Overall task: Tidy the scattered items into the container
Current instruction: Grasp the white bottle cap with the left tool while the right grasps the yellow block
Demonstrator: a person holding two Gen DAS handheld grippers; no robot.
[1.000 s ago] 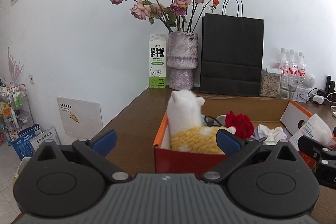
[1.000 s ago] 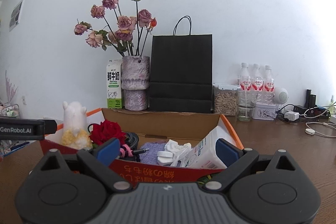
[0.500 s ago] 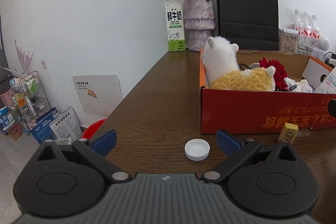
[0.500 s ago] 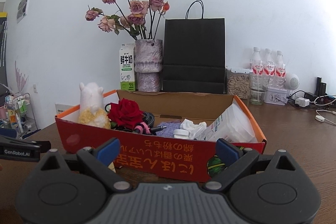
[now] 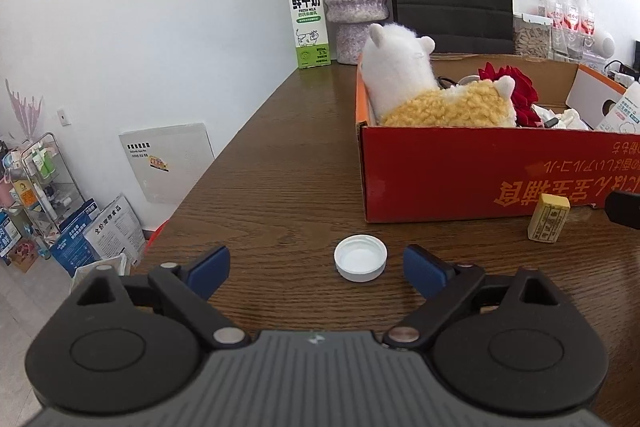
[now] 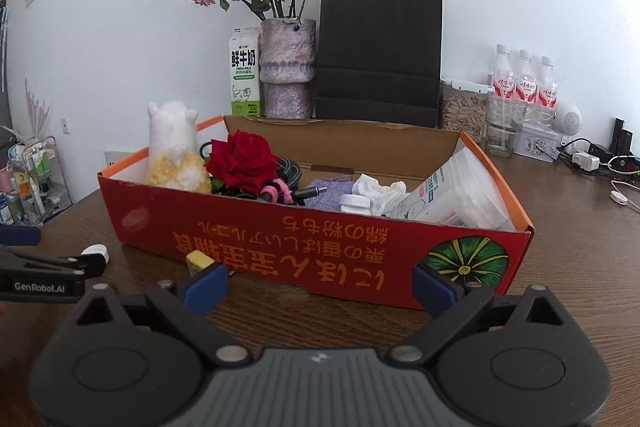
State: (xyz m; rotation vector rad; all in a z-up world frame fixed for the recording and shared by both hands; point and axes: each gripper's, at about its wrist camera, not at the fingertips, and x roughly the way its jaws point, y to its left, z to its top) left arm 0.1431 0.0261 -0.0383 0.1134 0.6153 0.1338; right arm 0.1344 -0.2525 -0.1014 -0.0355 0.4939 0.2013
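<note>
the white bottle cap (image 5: 360, 258) lies open side up on the wooden table (image 5: 280, 163), just ahead of the left gripper (image 5: 316, 265), at 7 o'clock from the red cardboard box (image 5: 460, 175). it looks light, rigid and slick; pinch across its rim. being round, it has no long axis. both the left and the right gripper (image 6: 320, 287) are spread wide, empty. a small yellow block (image 5: 549, 217) stands tilted beside the box front.

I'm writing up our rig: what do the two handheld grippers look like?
Both match: left gripper and right gripper have black linkage arms, blue fingertip pads, silver pivot pins, round black housings and a ribbed grey body. White "GenRobot.AI" lettering marks the left one's side.
</note>
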